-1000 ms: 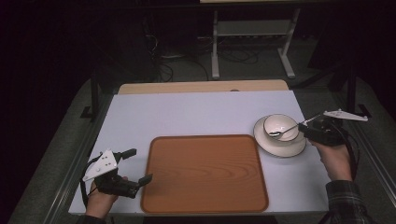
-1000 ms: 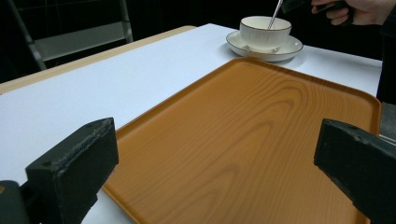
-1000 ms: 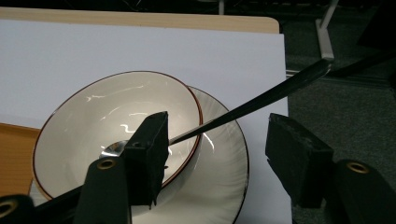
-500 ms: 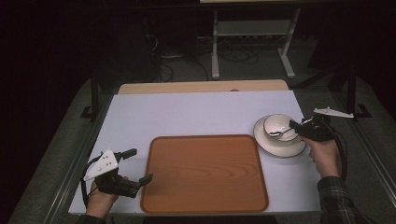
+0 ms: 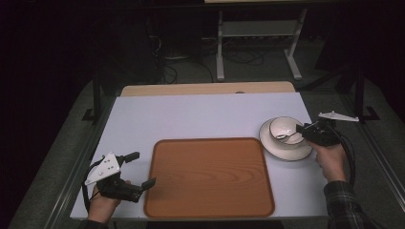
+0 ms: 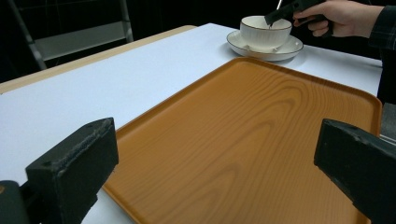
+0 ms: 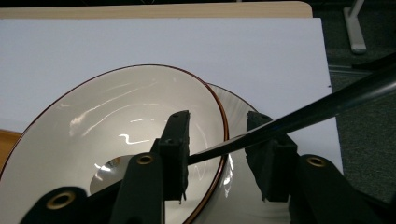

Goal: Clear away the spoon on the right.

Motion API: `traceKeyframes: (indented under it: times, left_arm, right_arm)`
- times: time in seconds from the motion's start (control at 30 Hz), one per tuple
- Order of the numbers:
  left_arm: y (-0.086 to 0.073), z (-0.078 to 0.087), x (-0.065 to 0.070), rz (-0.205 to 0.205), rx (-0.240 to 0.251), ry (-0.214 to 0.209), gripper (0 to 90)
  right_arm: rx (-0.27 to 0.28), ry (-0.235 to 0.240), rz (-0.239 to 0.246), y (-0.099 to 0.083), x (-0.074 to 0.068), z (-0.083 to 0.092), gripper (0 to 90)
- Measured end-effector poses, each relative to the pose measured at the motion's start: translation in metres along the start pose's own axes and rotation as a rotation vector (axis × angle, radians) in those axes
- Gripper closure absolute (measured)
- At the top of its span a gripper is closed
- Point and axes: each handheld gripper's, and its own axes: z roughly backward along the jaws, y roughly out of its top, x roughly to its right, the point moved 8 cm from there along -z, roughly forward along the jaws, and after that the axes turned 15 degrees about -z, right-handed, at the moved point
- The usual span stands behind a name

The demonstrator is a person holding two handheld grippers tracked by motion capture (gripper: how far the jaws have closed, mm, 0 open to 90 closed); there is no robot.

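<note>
A: Where is the work being done?

B: At about three o'clock on the white table (image 5: 200, 117). A white bowl (image 5: 285, 131) is seated on a saucer (image 5: 286, 151) there, just beside the right edge of the wooden tray (image 5: 210, 176), which is laid at six o'clock. The right gripper (image 5: 302, 130) is held at the bowl's rim.

A: And what is seen between its jaws?

B: In the right gripper view, a dark slender handle (image 7: 299, 119) is seen slanting down into the bowl (image 7: 116, 126), where the metal bowl of what is taken for a spoon (image 7: 105, 175) glints at the bottom. The handle is bracketed by the jaws, which are set at a narrow gap — one pad looks to be touching it, yet whether it is truly clamped cannot be told.

A: The left gripper (image 5: 142, 169)?

B: It is rested at seven o'clock, by the tray's near-left corner, with its jaws spread wide and nothing between them. In its own view the tray (image 6: 261, 140) is seen lying bare, with the bowl (image 6: 265, 31) far off at the top.

A: So how far along is it judged to be?

B: Early, it is judged. The spoon is being approached or just taken — nothing has been carried to the tray. The bowl, saucer and spoon are all left to be dealt with.
</note>
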Motion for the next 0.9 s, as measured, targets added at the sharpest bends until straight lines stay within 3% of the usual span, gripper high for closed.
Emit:
traceKeyframes:
  times: [0.43, 0.9]
  left_arm:
    - [0.000, 0.000, 0.000, 0.000, 0.001, -0.001, 0.0]
    - [0.000, 0.000, 0.000, -0.002, 0.003, -0.001, 0.0]
  right_arm:
    - [0.057, -0.022, 0.058, 0.011, -0.009, 0.014, 73.0]
    - [0.137, 0.053, 0.086, 0.024, -0.028, 0.033, 87.7]
